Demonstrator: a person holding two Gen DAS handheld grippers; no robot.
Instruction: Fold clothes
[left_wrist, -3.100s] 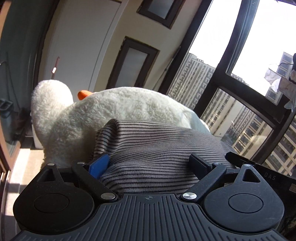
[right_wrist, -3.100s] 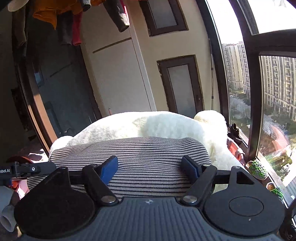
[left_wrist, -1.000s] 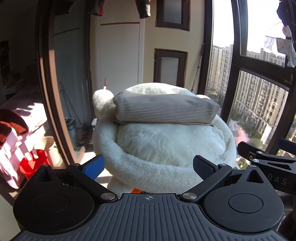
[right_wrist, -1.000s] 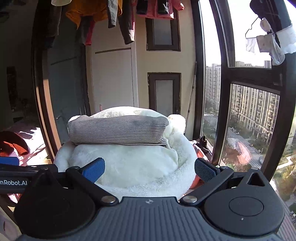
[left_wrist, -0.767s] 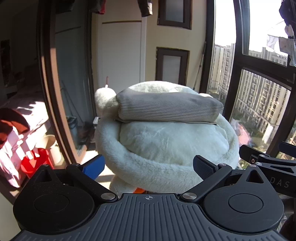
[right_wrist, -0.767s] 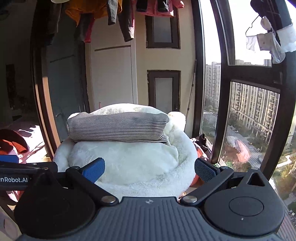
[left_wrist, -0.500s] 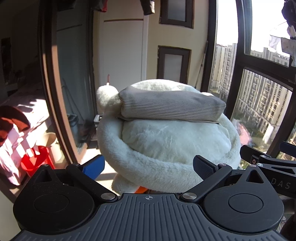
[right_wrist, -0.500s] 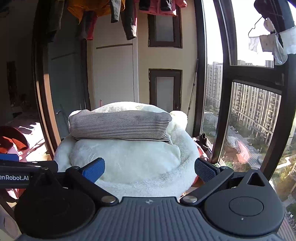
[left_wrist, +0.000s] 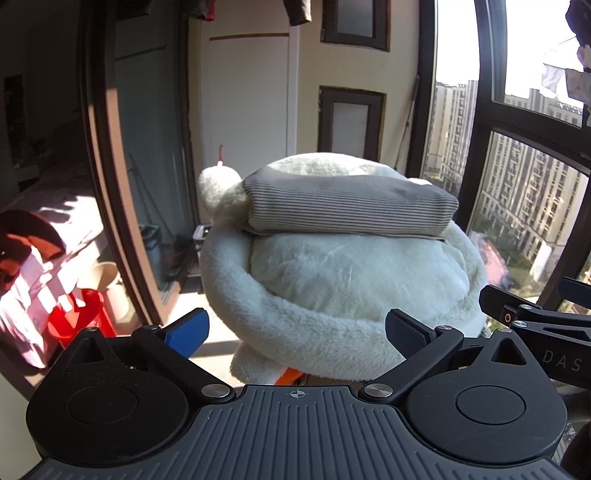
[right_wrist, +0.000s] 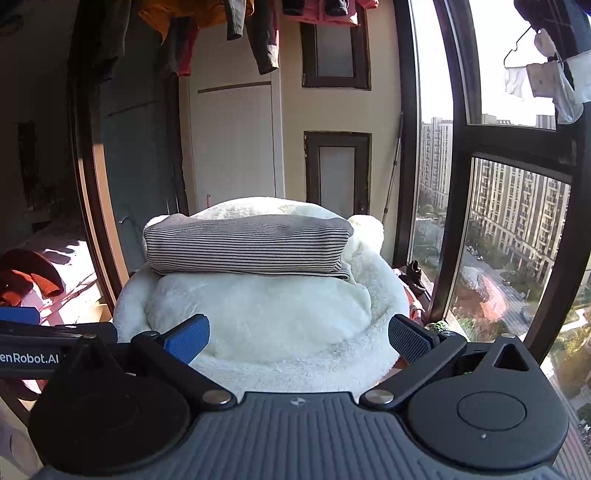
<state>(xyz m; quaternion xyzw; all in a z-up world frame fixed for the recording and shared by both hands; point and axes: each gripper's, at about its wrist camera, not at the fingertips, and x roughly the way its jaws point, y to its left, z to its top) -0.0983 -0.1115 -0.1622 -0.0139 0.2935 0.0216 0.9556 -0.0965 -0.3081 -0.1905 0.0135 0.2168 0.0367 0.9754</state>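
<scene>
- One folded striped garment lies flat on top of the white plush cushion, its long folded edge facing both cameras; in the right wrist view the same garment sits squarely on the crown of the cushion.
- Nothing touches the garment. It looks finished as a compact rectangle, and the cushion's soft dome appears to serve as the resting place for done pieces.
- Below the cushion's near rim, the left gripper hangs with its jaws spread wide and nothing between them.
- Beside it, also short of the cushion, the right gripper shows its jaws equally wide apart and empty, which suits a garment already let go.
- Above the cushion, hanging clothes dangle from a line; I judge those could supply the next piece to fold.
- Left of the cushion, a red basin sits on the sunlit floor.
- Right of the cushion, tall windows look out over apartment blocks.
</scene>
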